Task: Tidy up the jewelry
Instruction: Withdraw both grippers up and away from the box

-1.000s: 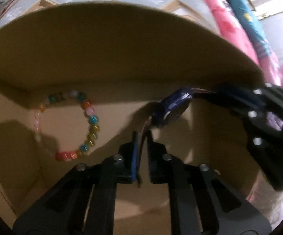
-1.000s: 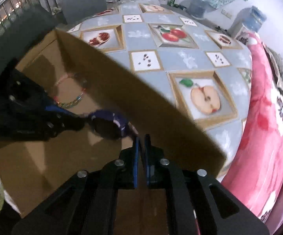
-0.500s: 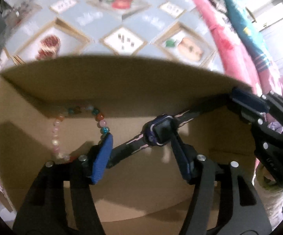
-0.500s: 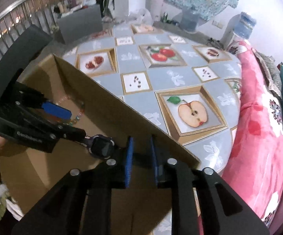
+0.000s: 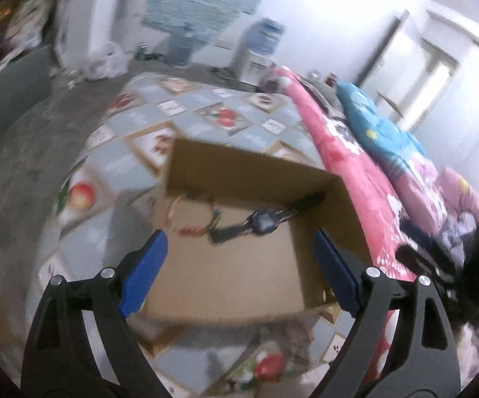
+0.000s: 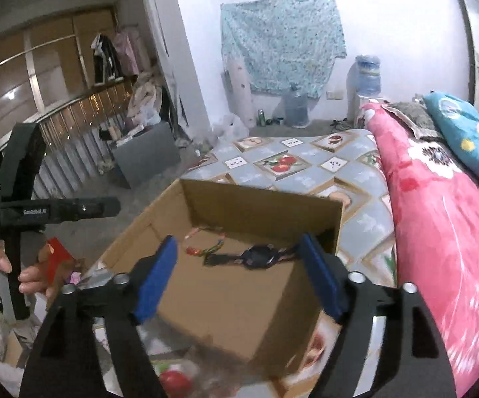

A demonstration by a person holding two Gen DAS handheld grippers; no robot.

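Both tools clear of the cardboard box (image 6: 239,298) and empty. Left gripper (image 5: 239,265) spread wide and opening yet, nothing between the blue pads (image 5: 145,273); right gripper (image 6: 239,275) likewise wide, opening, nothing gripped. Wristwatch (image 6: 259,257) flat on the box floor, strap stretched out straight, near the far wall; beaded bracelet (image 6: 206,243) just beside it on the left, one strap end close to the beads, contact not clear. Box itself on the fruit-patterned bedcover (image 6: 282,162), pink quilt (image 6: 438,215) along the right.

Best way to finish the step, as a judgement: retreat straight up and back, pads kept wide so neither snags the box rim, no dragging across the near wall, since a light carton would likely slide on soft bedding. Then a look round for any remaining jewelry; none visible outside the box here.

Against a second ago: then both pairs of pads shut deep inside the box, the watch strung between them by its strap ends. Now strap released, watch lying down, both grippers lifted out and above the rim, much more of the room in view
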